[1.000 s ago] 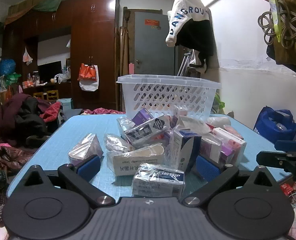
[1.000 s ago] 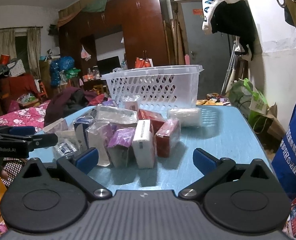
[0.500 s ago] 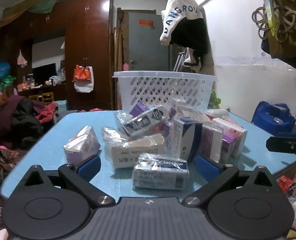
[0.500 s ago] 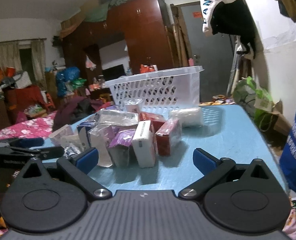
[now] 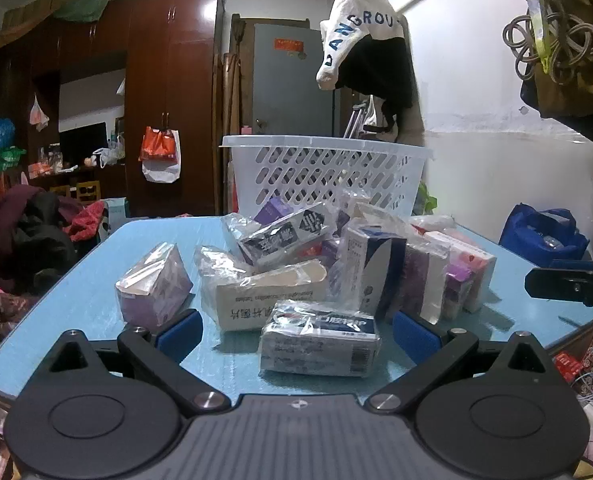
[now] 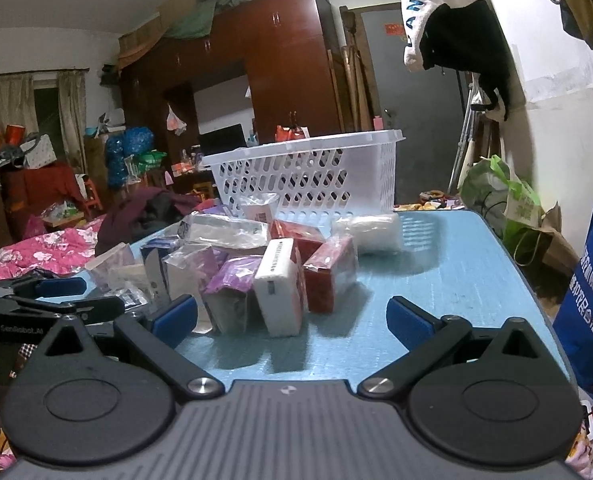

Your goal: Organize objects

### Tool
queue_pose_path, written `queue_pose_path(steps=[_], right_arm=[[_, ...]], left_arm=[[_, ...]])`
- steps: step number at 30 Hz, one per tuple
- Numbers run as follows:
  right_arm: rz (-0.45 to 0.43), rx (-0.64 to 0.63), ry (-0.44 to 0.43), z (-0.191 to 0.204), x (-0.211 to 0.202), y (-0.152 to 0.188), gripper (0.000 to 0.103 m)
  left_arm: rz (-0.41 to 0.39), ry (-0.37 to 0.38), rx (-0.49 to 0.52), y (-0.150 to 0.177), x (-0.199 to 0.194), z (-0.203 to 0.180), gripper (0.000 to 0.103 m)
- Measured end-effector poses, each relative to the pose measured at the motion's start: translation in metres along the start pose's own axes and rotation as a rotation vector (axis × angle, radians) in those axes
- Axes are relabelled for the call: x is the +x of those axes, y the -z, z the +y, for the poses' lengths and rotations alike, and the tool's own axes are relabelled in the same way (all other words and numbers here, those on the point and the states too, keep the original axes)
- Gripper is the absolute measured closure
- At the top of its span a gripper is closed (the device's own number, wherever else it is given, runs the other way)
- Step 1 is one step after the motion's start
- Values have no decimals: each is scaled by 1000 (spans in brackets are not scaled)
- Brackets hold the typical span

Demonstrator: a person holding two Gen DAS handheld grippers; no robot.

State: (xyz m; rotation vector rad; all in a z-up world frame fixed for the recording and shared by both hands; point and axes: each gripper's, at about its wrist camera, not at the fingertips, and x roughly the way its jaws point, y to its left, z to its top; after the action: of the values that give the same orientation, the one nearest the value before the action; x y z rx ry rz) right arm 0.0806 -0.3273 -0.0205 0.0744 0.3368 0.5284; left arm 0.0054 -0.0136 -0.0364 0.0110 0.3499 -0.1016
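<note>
Blue-lettered wrapped box (image 5: 319, 338) lies crosswise just ahead of the left gripper (image 5: 296, 330), whose 2 fingers are spread, nothing grasped.

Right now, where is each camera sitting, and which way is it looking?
Left wrist view: sits on the left gripper, low at the near table edge, facing the pile of boxes and the white basket; its own open fingers show.
Right wrist view: sits on the right gripper, further right, facing the same pile from its other side; its own open fingers show.
Shared: both see the basket, the blue table, and each other's gripper at the frame edge.
</note>
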Motion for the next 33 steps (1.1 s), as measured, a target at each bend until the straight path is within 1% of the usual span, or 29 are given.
queue_pose_path(steps=[6, 12, 14, 18, 20, 22, 24, 26, 30, 33], right_arm=[[-5, -12, 4, 2, -3, -1, 0], [-7, -4, 1, 2, -4, -1, 0], [-17, 12, -1, -2, -5, -2, 0], [-31, 43, 26, -15, 0, -10, 0], [-38, 51, 46, -22, 4, -16, 5], [-27, 58, 57, -28, 11, -21, 27], [-23, 79, 51, -33, 17, -25, 33], [1, 86, 40, -34, 27, -29, 35], [61, 64, 33, -24, 48, -31, 35], [71, 63, 48, -23, 55, -32, 35]], left_arm=[[-10, -1, 5, -1, -4, -2, 0], [-5, -3, -11, 0, -1, 1, 0], [-4, -5, -17, 1, 0, 2, 0], [7, -7, -20, 2, 5, 4, 0], [12, -8, -20, 5, 7, 4, 0], [11, -8, -17, 5, 9, 4, 0], [4, -14, -15, 5, 10, 4, 0], [6, -16, -16, 6, 12, 5, 0], [2, -21, -8, 7, 14, 5, 0], [-6, -34, 14, 8, 14, 2, 0]])
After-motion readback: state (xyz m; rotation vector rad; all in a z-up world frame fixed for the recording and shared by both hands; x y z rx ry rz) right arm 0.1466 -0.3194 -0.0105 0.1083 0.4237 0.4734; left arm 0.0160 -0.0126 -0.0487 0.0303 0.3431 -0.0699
